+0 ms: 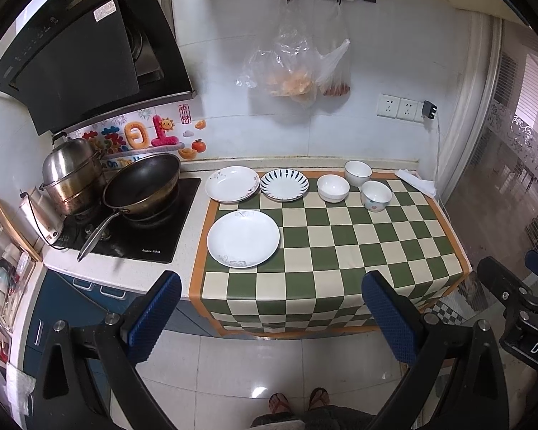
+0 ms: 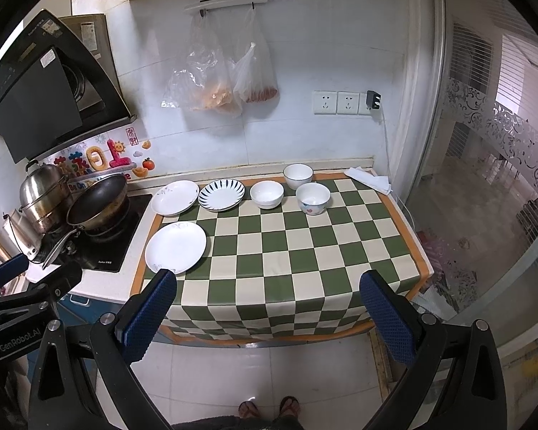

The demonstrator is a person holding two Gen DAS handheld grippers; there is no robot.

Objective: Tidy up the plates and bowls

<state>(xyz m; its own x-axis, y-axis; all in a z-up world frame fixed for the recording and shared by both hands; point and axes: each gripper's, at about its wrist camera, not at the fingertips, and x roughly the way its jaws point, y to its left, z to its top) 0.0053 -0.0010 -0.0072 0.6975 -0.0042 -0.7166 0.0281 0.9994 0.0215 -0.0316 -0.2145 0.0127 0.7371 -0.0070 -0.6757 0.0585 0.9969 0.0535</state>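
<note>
Left wrist view first, and the left gripper hangs out over the floor in front of the counter, jaws spread wide, nothing between the blue pads. Over in the right wrist view it's the same story: the right gripper is held back from the counter edge, jaws wide apart and empty. On the checkered cloth sit all the dishes. Nearest the front, on the cloth's left side, lies a big white plate on its own. Behind it, at the back left, a second white plate hangs partly off the cloth onto the bare counter, and just beside that to the right comes a striped plate, the two rims very close or touching, hard to call. Further right, three bowls cluster together: a plain white bowl, a second white bowl behind it near the wall, and a patterned bowl at the front right of the group. All three stand upright, near one another. Off to the left the stove carries a dark frying pan and a steel pot just behind it. A folded white cloth lies at the back right corner.
</note>
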